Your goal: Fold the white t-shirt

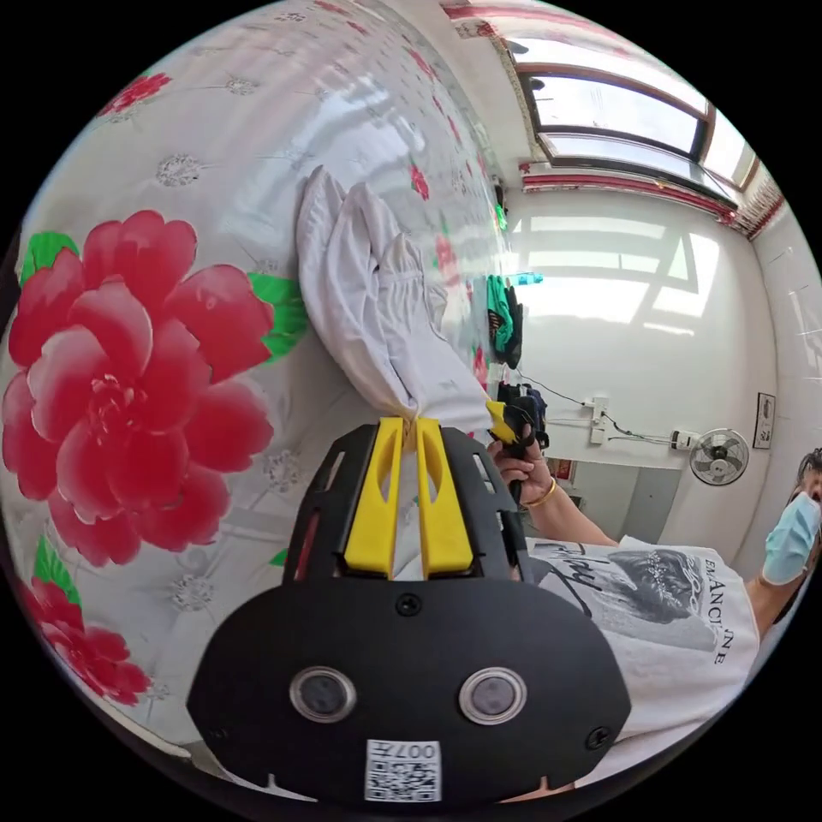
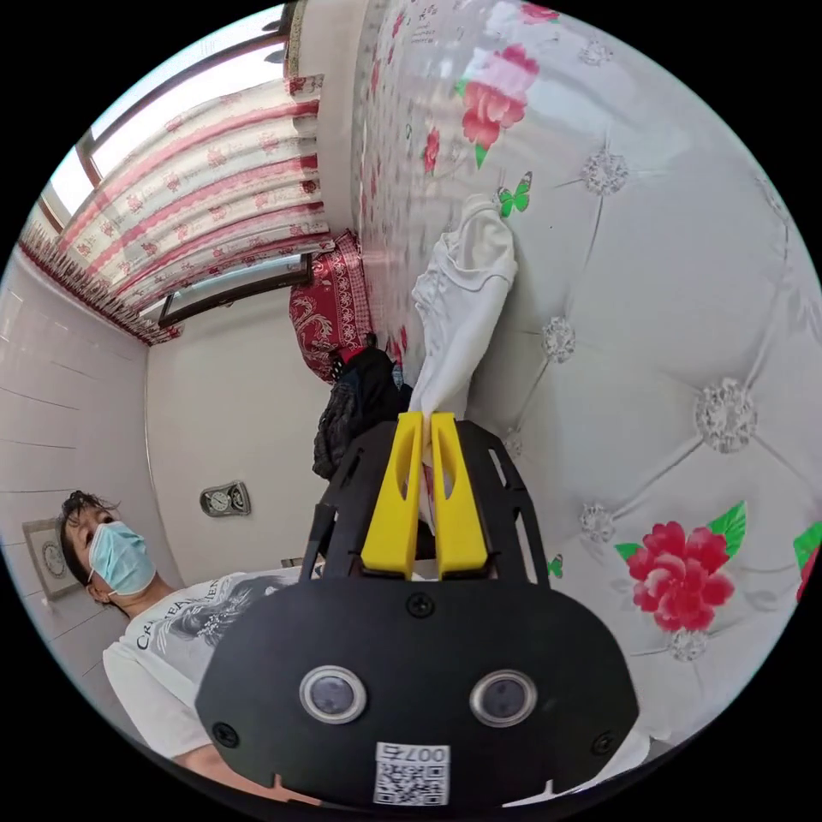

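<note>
In the left gripper view, the left gripper (image 1: 411, 421) has its two yellow jaws squeezed close together, and a bunched bit of the white t-shirt (image 1: 377, 300) is pinched between their tips. The shirt stretches away from the jaws in long soft folds and lies on the flowered bed cover (image 1: 128, 385), which is white and shiny with big red flowers and green leaves. Just past the end of the shirt, the right gripper (image 1: 505, 425) shows as a small yellow and black shape in the person's hand (image 1: 524, 467), right beside the cloth. A gold bangle (image 1: 543, 494) sits on that wrist. The person (image 1: 676, 599) wears a white printed top and a blue face mask. Behind them there is a white wall with a small fan (image 1: 719, 456) and a window (image 1: 625, 120) high up. In the right gripper view, the right gripper (image 2: 421, 417) also has its yellow jaws pressed together on a pinch of the same white t-shirt (image 2: 462, 300). The shirt runs from the jaws out across the padded bed cover (image 2: 685, 342) and ends in a rumpled lump near a little green butterfly print (image 2: 515, 197). A heap of dark clothes (image 2: 355, 402) lies past the shirt, near a red patterned pillow (image 2: 330, 308). Striped pink curtains (image 2: 197, 197) hang by the window. The person (image 2: 163, 634) shows low in this view too.
</note>
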`<state>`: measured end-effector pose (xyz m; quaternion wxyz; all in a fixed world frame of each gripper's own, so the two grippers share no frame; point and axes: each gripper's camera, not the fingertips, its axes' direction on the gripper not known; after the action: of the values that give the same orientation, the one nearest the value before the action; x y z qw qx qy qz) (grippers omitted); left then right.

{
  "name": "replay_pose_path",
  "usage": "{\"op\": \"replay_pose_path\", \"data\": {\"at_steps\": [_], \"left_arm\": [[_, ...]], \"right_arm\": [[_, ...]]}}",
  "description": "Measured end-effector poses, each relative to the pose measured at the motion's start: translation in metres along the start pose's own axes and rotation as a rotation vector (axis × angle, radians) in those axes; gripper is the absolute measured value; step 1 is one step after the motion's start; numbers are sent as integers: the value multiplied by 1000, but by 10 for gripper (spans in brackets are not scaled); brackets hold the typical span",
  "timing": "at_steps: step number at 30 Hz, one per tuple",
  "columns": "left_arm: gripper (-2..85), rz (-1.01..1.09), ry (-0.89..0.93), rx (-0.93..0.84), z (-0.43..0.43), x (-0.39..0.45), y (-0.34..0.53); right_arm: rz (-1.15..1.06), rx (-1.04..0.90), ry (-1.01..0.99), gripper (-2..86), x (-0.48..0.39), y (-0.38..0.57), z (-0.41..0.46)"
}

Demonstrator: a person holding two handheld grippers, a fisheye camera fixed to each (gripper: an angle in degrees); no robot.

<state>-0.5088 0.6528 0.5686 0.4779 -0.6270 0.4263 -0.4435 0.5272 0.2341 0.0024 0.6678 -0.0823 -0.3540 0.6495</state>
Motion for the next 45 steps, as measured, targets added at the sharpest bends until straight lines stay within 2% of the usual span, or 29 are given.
{"op": "replay_pose_path", "data": {"at_steps": [8,14,19,22,26,29,31,33,36,41,43,45], "left_arm": [[1,11,139,-5,6,15,42],[1,139,74,18,20,76,45],[2,214,4,26,66,129,49],[1,214,-15,3,116,162,37],[0,335,-20,-63,205,241,-1],[-1,461,29,-118,275,319,-39],[0,567,61,-157,319,376,-58],[1,725,128,-220,380,456,-73],[2,856,226,-307,457,536,-78],[3,885,274,-452,588,586,-74],[4,846,240,-503,641,577,-74],[6,770,130,-578,708,543,-74]], "right_arm": [[34,39,-32,-2,-18,73,-62],[-43,31,-33,-2,-40,102,-116],[-101,38,-105,-1,-48,118,-189],[-117,51,-98,-1,-46,121,-244],[-147,135,-120,-1,-53,126,-329],[-258,254,-95,-1,-85,142,-417],[-379,381,-23,-1,-123,170,-489],[-469,494,43,-1,-153,202,-539],[-597,667,181,-2,-193,264,-602],[-604,864,381,-2,-192,334,-641],[-495,901,407,-2,-152,340,-641],[-368,907,433,-1,-110,333,-633]]}}
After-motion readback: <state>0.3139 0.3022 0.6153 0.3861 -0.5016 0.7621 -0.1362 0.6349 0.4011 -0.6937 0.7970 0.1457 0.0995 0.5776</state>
